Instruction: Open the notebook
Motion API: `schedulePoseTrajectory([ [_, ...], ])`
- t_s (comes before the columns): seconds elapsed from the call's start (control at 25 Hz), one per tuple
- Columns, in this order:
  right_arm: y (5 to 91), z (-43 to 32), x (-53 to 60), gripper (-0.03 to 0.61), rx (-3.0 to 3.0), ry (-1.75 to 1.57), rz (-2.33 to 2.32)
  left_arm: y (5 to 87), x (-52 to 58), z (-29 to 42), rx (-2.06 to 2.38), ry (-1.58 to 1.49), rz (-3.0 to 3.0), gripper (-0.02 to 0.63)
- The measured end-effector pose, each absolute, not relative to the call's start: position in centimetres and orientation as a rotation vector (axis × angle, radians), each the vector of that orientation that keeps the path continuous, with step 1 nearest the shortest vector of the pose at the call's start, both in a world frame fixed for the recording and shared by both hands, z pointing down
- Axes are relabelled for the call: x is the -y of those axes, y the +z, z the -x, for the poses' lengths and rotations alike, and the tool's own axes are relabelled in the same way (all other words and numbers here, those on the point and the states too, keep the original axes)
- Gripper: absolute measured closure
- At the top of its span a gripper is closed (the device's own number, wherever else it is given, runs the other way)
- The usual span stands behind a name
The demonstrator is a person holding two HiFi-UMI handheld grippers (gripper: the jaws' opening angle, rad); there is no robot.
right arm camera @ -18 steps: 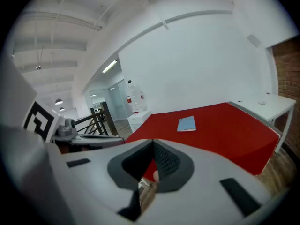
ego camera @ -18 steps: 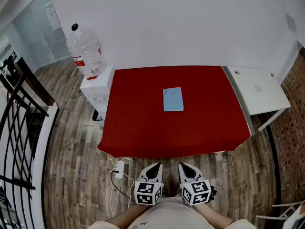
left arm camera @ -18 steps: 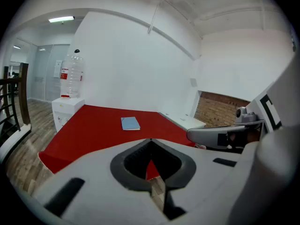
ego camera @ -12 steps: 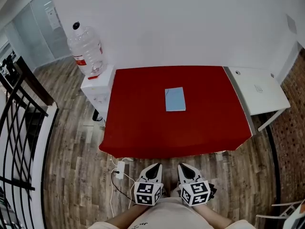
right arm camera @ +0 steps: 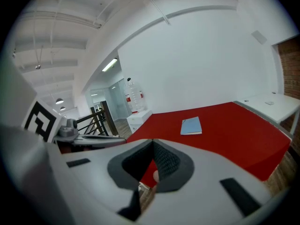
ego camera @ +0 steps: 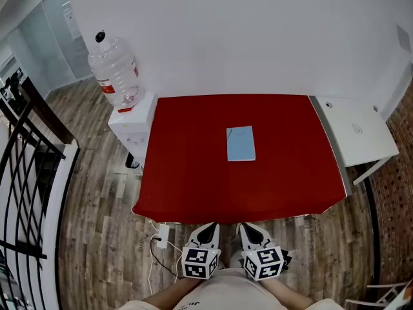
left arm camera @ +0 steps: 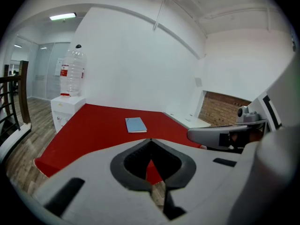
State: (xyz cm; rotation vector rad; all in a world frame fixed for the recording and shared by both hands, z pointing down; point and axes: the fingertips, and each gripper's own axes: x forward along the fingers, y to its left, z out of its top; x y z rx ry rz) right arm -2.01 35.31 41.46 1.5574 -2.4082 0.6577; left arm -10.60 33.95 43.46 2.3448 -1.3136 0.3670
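A closed light-blue notebook (ego camera: 241, 143) lies flat near the middle of the red table (ego camera: 187, 173). Both grippers hang low in front of the table's near edge, close to the person's body and well short of the notebook. In the head view the left gripper (ego camera: 208, 228) and the right gripper (ego camera: 248, 228) sit side by side, each with its jaws together and nothing held. The left gripper view has the notebook (left arm camera: 136, 124) far ahead past the left gripper (left arm camera: 150, 140). The right gripper view likewise has the notebook (right arm camera: 191, 125) beyond the right gripper (right arm camera: 152, 141).
A large water bottle (ego camera: 115, 70) stands on a white dispenser (ego camera: 132, 121) at the table's left. A white side table (ego camera: 358, 131) adjoins the right edge. A black railing (ego camera: 26, 160) runs along the far left. A power strip with a cable (ego camera: 161, 234) lies on the wooden floor.
The table and notebook have slid slightly down and right in the head view as the camera shifted. Both grippers stay shut at the bottom of the view.
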Motion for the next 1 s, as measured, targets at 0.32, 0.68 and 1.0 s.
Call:
schedulePoseTrajectory([
  [0.32, 41.4, -2.2, -24.3, 0.571, 2.431, 0.644, -1.519, 43.6, -23.4, 6.1, 1.338, 0.364, -2.327, 0.607],
  [0.68, 40.0, -8.0, -13.3, 0.571, 2.455, 0.624, -1.462, 42.2, -12.5, 0.6, 1.395, 0.333, -2.287, 0.607],
  [1.0, 40.7, -8.7, -9.0, 0.571, 2.459, 0.684, -1.437, 42.3, -8.7, -0.1, 1.420, 0.363, -2.257, 0.607],
])
